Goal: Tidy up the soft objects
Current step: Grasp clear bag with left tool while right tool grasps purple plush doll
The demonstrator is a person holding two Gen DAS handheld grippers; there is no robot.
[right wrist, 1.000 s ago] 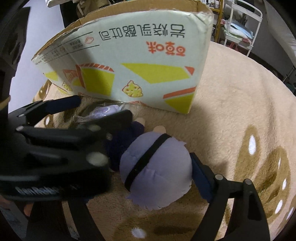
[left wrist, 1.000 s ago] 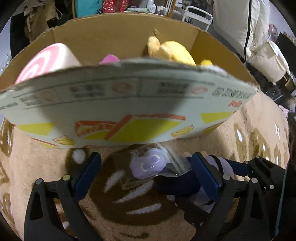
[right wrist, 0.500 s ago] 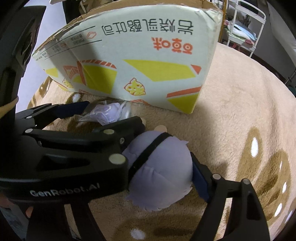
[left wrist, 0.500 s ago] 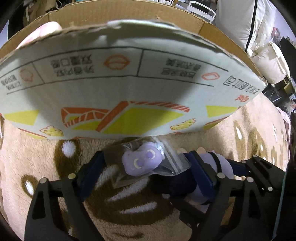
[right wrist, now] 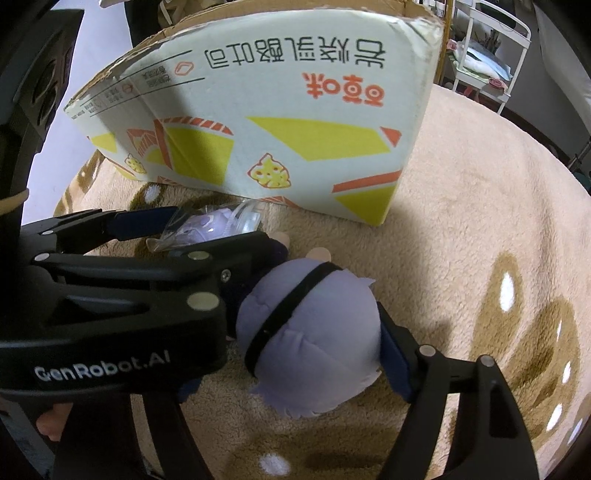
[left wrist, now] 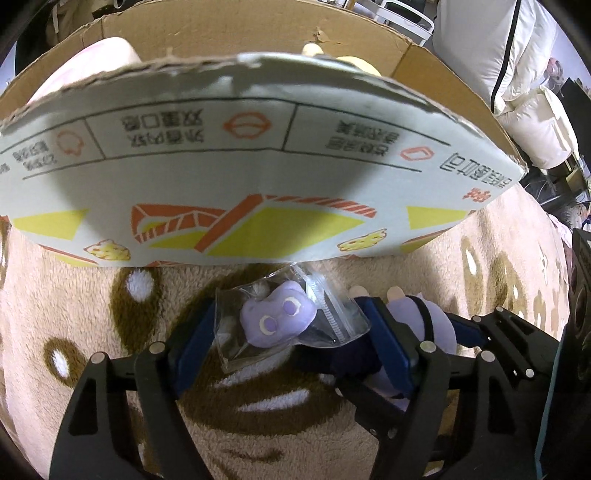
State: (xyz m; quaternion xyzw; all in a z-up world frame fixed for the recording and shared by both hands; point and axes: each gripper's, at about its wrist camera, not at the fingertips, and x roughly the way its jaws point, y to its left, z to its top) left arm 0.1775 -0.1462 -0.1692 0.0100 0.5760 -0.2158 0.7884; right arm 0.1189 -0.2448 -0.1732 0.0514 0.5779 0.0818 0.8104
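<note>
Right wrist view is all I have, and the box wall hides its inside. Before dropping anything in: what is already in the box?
Observer: The left wrist view looks over the cardboard box's rim: a pink-and-white plush and a yellow plush are inside.
Operator: Which way does the bagged toy face?
Observer: Its two round eyes look up at the left camera.
Operator: Is the left gripper on it?
Observer: Its jaws have just been closing with the bag between them. The blue pads reach the bag's edges; pressing or not, I cannot tell.
</note>
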